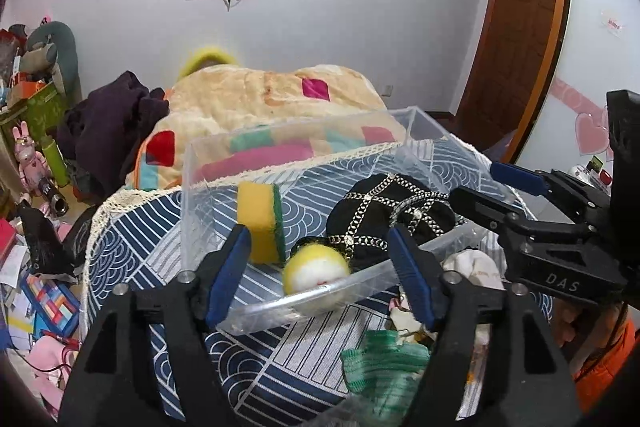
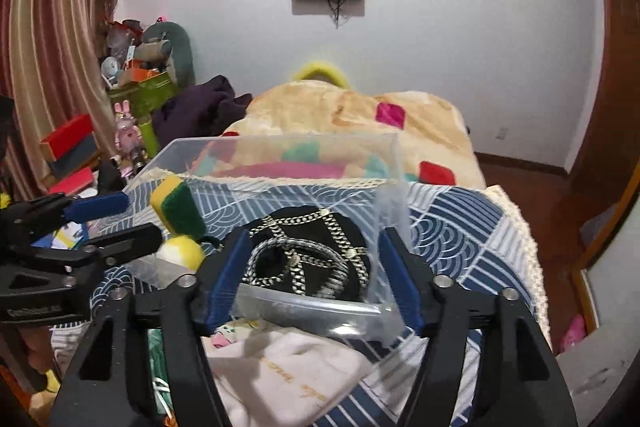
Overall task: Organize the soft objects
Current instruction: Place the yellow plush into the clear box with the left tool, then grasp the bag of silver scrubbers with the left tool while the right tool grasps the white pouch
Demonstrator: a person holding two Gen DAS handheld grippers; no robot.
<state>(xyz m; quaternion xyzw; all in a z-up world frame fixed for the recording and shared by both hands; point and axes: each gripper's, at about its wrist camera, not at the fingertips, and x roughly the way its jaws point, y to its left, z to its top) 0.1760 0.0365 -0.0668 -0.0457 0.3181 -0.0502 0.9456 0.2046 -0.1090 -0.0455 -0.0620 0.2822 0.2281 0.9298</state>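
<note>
Both our tools are spread open and empty: the left tool (image 1: 320,267) and right tool (image 2: 312,275). The clear bin (image 1: 192,163) already holds the sponge (image 1: 260,223), ball (image 1: 316,267) and black pouch (image 1: 384,215). We judge the white cloth (image 2: 280,375) next: pinch a fold, lift over the rim.
</note>
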